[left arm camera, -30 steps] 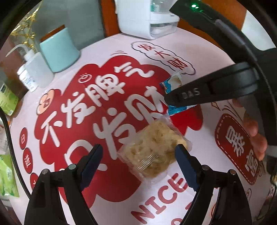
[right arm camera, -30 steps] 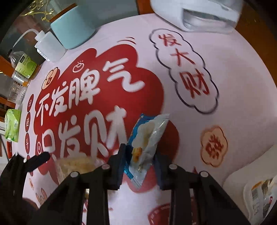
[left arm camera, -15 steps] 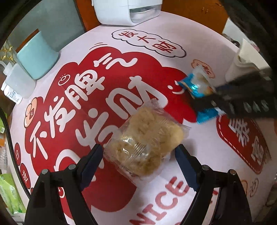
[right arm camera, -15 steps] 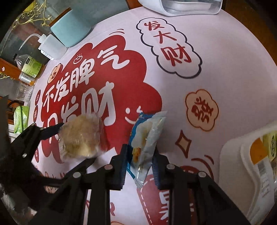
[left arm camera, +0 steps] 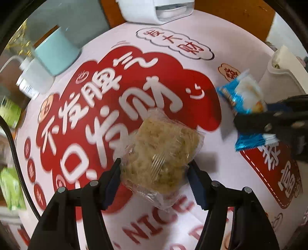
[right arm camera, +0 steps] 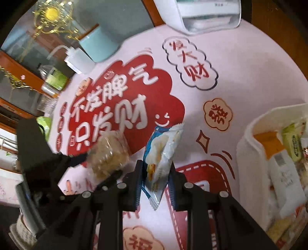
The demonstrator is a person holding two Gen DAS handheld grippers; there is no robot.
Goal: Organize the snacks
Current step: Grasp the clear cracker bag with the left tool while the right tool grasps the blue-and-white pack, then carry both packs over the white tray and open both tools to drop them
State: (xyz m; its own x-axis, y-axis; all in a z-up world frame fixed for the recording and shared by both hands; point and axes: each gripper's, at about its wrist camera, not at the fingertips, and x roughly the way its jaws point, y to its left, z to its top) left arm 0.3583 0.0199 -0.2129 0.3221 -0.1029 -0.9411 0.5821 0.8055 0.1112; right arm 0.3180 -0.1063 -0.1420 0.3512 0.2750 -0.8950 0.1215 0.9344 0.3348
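My left gripper (left arm camera: pixel 155 173) is shut on a clear-wrapped beige rice-crisp cake (left arm camera: pixel 161 152) and holds it above the red-and-pink printed table mat (left arm camera: pixel 115 80). The cake also shows in the right wrist view (right arm camera: pixel 108 154), held by the left gripper (right arm camera: pixel 80 159). My right gripper (right arm camera: pixel 156 171) is shut on a blue-and-white snack packet (right arm camera: pixel 162 152), held upright above the mat. In the left wrist view the packet (left arm camera: pixel 243 98) and the right gripper (left arm camera: pixel 256 119) sit at the right. A white storage basket (right arm camera: pixel 250 146) with several snacks inside stands right of the right gripper.
A white appliance (left arm camera: pixel 156 9) stands at the table's far edge. A teal cup (left arm camera: pixel 55 52) and a white squeeze bottle (left arm camera: pixel 32 80) stand far left. Green packets (left arm camera: pixel 10 184) lie at the left edge. The basket (left arm camera: pixel 284 73) is at the far right.
My left gripper has closed on the rice-crisp cake and lifted it. My right gripper has carried the blue packet to the right, nearer the white basket.
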